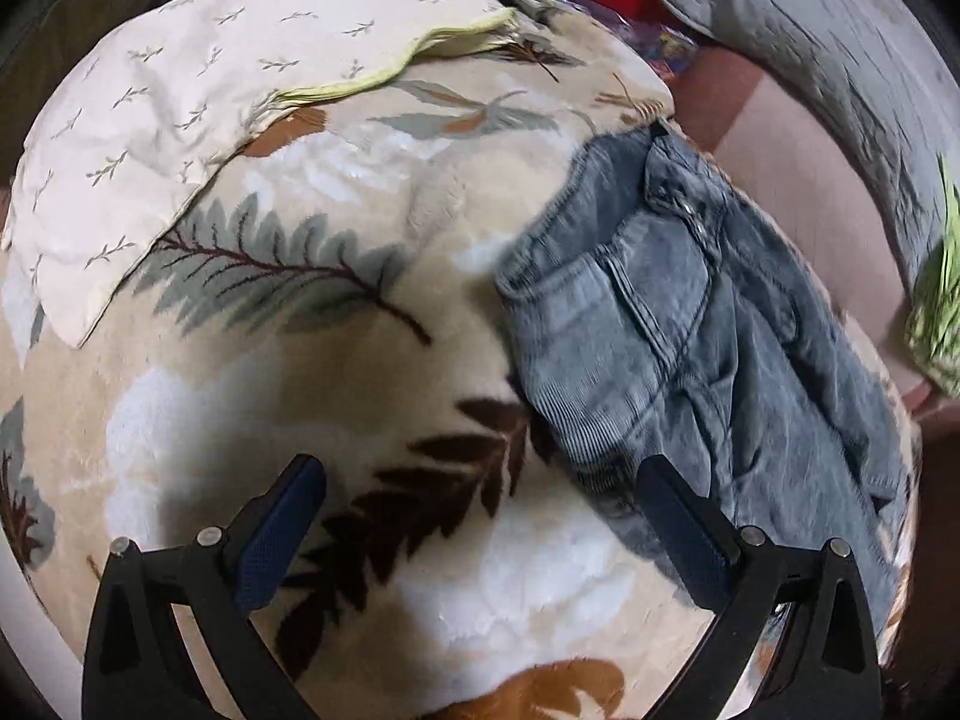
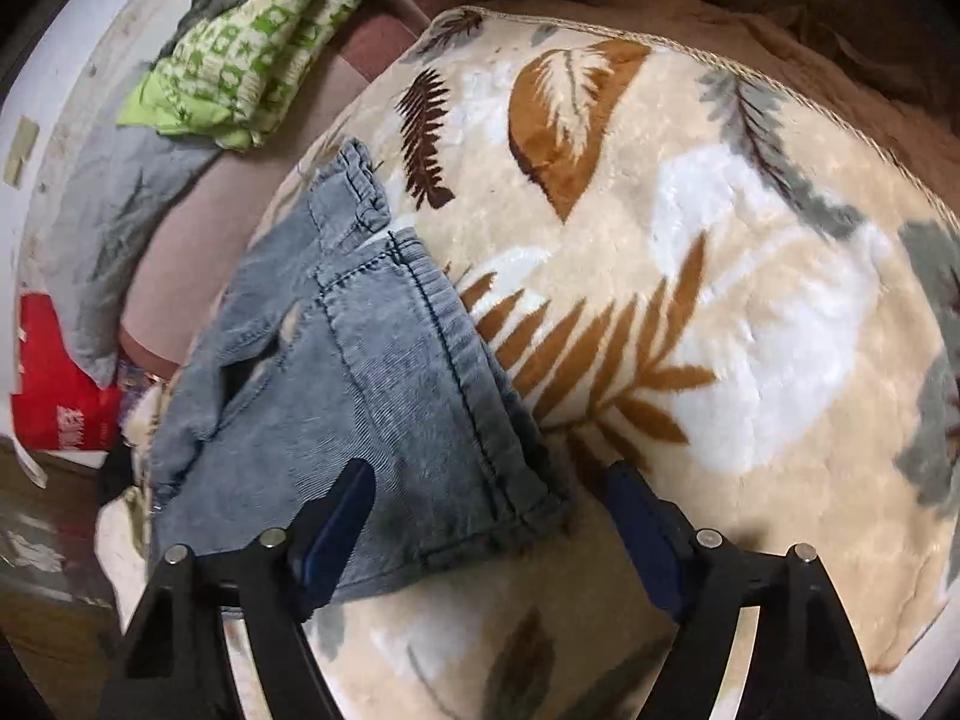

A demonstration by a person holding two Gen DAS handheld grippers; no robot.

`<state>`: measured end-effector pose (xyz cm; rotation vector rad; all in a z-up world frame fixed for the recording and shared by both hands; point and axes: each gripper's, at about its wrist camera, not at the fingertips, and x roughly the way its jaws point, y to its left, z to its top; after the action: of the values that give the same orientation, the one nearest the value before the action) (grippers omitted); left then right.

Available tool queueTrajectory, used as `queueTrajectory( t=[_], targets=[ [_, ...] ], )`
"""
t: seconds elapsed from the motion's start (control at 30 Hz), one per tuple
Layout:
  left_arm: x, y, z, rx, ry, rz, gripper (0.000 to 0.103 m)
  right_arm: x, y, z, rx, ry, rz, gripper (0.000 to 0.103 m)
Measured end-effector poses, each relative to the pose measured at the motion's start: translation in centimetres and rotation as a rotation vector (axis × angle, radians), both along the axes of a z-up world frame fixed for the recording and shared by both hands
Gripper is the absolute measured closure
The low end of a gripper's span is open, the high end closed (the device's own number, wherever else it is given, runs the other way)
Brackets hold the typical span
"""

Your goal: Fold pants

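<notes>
The pants (image 1: 690, 324) are small blue-grey corduroy ones, lying crumpled on a leaf-patterned fleece blanket (image 1: 336, 312). In the left wrist view they lie to the right, waistband and button toward the far side. My left gripper (image 1: 480, 480) is open and empty, its right finger (image 1: 684, 528) over the pants' near edge. In the right wrist view the pants (image 2: 372, 372) lie left of centre, with a hemmed leg end nearest me. My right gripper (image 2: 489, 492) is open, its jaws straddling that hem corner just above the blanket (image 2: 720, 300).
A cream pillow (image 1: 180, 120) with sprig print lies on the blanket at the far left. A grey quilted cloth (image 1: 840, 60), a green patterned cloth (image 2: 252, 42) and a red box (image 2: 54, 384) sit beyond the pants. A pinkish sheet (image 1: 798, 192) borders the blanket.
</notes>
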<state>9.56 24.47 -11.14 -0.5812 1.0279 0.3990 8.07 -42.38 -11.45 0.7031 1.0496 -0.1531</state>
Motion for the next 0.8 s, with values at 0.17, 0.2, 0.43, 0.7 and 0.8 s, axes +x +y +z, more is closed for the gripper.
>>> queueTrajectory(
  t=[0.17, 0.2, 0.43, 0.7, 0.8],
  targets=[
    [-0.1, 2.4, -0.1, -0.054, -0.038, 0.088, 0.0, 1.9, 1.3, 0.1, -0.12, 0.032, 0.065, 0.045],
    [0.2, 2.4, -0.1, -0.052, -0.036, 0.096, 0.0, 2.1, 1.4, 0.0, -0.138, 0.036, 0.072, 0.045],
    [3.3, 2.0, 0.3, 0.019, 0.019, 0.035, 0.054, 2.8, 2.6, 0.1, -0.236, 0.06, 0.129, 0.07],
    [3.8, 0.5, 3.5, 0.114, 0.006, -0.013, 0.092, 2.7, 1.9, 1.1, -0.276, 0.061, 0.194, 0.088],
    [2.9, 0.4, 5.3, 0.122, -0.038, -0.001, 0.095, 2.7, 2.1, 2.2, -0.291, 0.046, 0.213, 0.089]
  ],
)
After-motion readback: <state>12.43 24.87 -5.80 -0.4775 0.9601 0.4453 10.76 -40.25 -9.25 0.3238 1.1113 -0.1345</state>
